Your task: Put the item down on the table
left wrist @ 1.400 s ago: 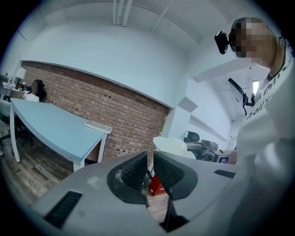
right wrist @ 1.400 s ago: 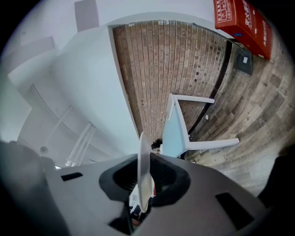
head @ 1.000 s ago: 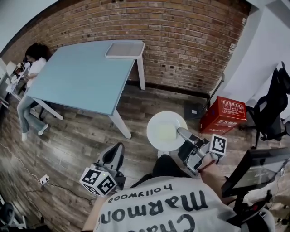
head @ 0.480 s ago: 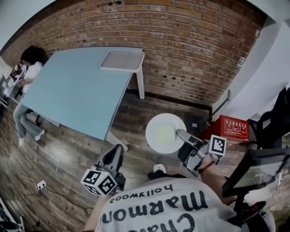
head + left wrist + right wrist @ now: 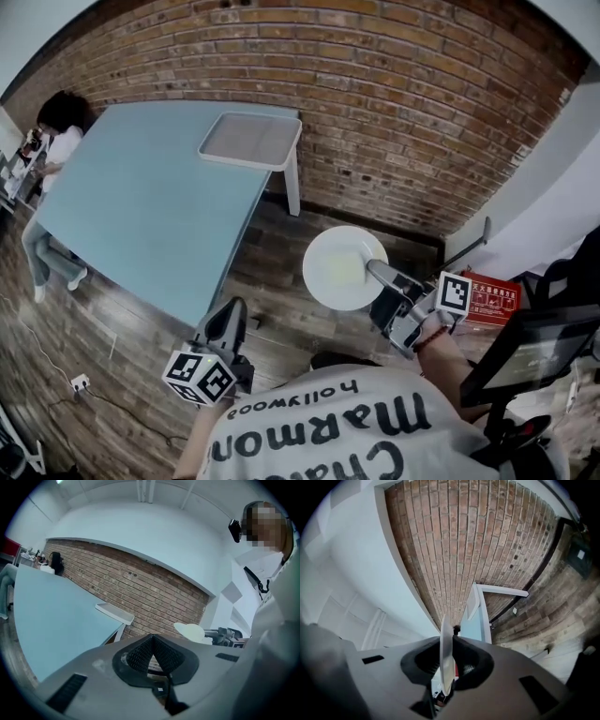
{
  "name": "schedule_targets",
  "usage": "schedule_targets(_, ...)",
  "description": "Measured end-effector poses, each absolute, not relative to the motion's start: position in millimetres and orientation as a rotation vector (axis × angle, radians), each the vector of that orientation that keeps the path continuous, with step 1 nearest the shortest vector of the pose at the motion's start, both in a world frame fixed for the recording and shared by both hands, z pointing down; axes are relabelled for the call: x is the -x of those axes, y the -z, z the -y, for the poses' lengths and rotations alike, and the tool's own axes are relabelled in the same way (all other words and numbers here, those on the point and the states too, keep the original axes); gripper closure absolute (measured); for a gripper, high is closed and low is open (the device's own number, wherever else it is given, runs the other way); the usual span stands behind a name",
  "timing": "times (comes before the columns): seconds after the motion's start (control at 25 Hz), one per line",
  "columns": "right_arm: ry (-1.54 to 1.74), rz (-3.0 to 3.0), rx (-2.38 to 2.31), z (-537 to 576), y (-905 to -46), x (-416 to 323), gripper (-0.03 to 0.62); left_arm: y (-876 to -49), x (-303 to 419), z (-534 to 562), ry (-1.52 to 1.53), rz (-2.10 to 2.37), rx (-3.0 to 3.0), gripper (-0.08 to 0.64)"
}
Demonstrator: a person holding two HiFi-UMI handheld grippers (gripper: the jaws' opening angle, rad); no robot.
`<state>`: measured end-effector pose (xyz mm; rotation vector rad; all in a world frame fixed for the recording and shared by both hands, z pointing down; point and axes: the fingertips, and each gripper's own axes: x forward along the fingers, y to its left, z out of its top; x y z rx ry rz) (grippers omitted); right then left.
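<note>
My right gripper (image 5: 378,273) is shut on the rim of a round white plate (image 5: 343,267), held level over the wooden floor to the right of the light blue table (image 5: 141,202). In the right gripper view the plate (image 5: 446,660) shows edge-on, pinched between the two jaws of the right gripper (image 5: 449,663). My left gripper (image 5: 232,323) hangs lower left, near the table's front corner, shut with nothing in it; in the left gripper view its jaws meet at a point (image 5: 153,641). The plate (image 5: 190,631) and the table (image 5: 44,616) also show there.
A white tray (image 5: 251,141) lies on the table's far right corner. A brick wall (image 5: 394,103) runs behind. A person (image 5: 52,150) sits at the table's far left end. A red box (image 5: 492,295) and a black monitor (image 5: 530,347) stand at my right.
The view has swung and moved forward: the table and tray are now nearer. The plate stays in the right gripper, now a little higher. The red box slid toward the right edge.
</note>
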<state>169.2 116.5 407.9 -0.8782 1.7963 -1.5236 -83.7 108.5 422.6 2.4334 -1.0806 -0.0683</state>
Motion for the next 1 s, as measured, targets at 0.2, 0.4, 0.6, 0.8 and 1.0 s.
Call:
schedule_targets(0.2, 1.543, -1.786, 0.838, -78.0, -409.2, -178.0, 0.545, -421.2, 82.7, -75.1, 0.054, 1.143, -2.408, 0.554)
schedule_targets(0.4, 1.57, -1.776, 0.83, -38.9, -420.0, -171.6, 0.545, -414.1, 93.0, -41.7, 0.043, 1.185, -2.397, 0.554)
schedule_targets(0.6, 1.584, -1.743, 0.843, -1.0, -430.1, -167.6, 0.545, -425.5, 94.8, -1.8, -0.021, 1.146, -2.423, 0.552)
schedule_targets(0.8, 1.598, -1.722, 0.895, 44.1, -430.8, -173.7, 0.545, -427.3, 93.0, 52.8, -0.008, 1.096, -2.409, 0.554)
schedule_targets(1.0, 1.604, -1.705, 0.924, 88.7, -426.7, -167.4, 0.545, -425.5, 100.1, 104.6, -0.03, 1.053, -2.421, 0.554)
